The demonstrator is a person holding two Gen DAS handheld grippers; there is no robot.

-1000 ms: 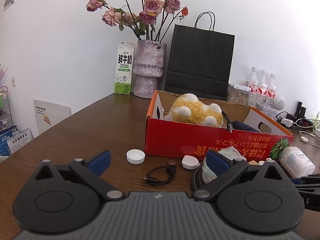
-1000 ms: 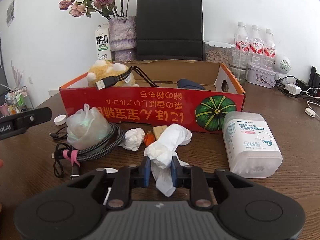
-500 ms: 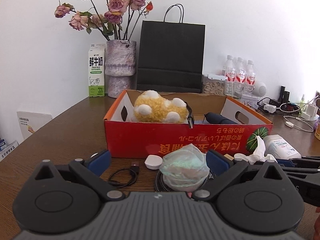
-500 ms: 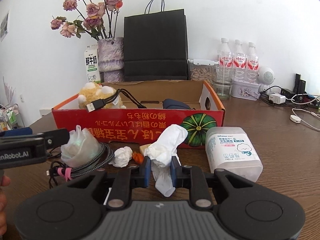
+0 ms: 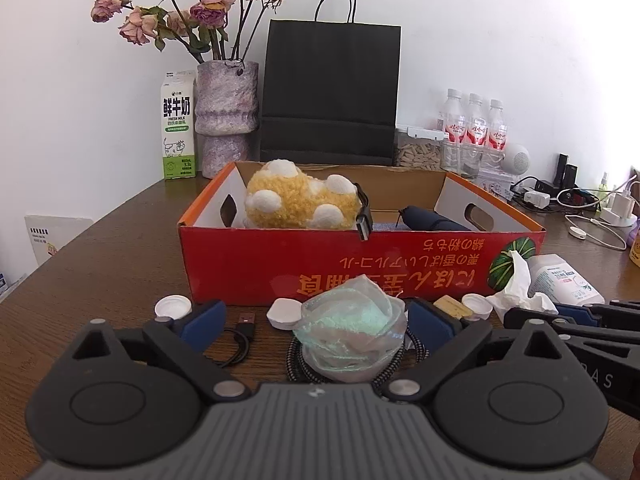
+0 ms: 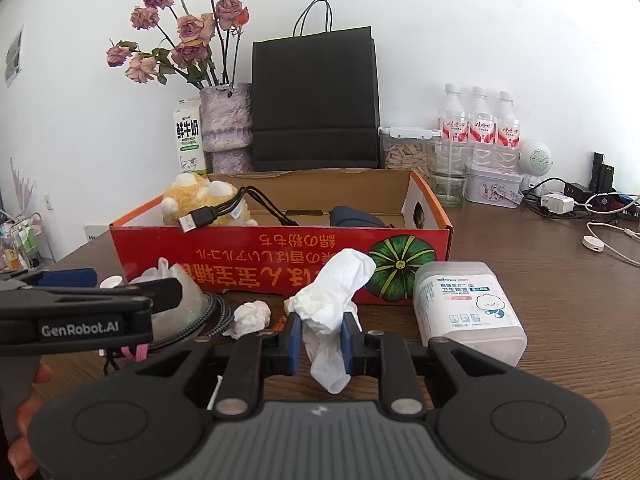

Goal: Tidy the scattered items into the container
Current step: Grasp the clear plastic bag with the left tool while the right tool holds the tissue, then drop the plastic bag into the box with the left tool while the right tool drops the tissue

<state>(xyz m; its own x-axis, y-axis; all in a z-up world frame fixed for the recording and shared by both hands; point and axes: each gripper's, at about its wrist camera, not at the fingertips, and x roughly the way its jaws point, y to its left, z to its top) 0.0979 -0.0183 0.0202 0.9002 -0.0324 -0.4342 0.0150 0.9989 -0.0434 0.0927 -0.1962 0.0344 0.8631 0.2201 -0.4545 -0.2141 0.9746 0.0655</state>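
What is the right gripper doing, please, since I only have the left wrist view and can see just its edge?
Observer: The right gripper is shut on a white tissue, which hangs down between its pads.
Operator: Thank you. Is anything hidden behind the plastic bag in front of me?
Observer: Yes, a small crumpled paper ball lies on the table, to the right of the braided cable and in front of the red box.
Operator: Is that cable loose?
Observer: A pink tie is wrapped around it at its near left end.
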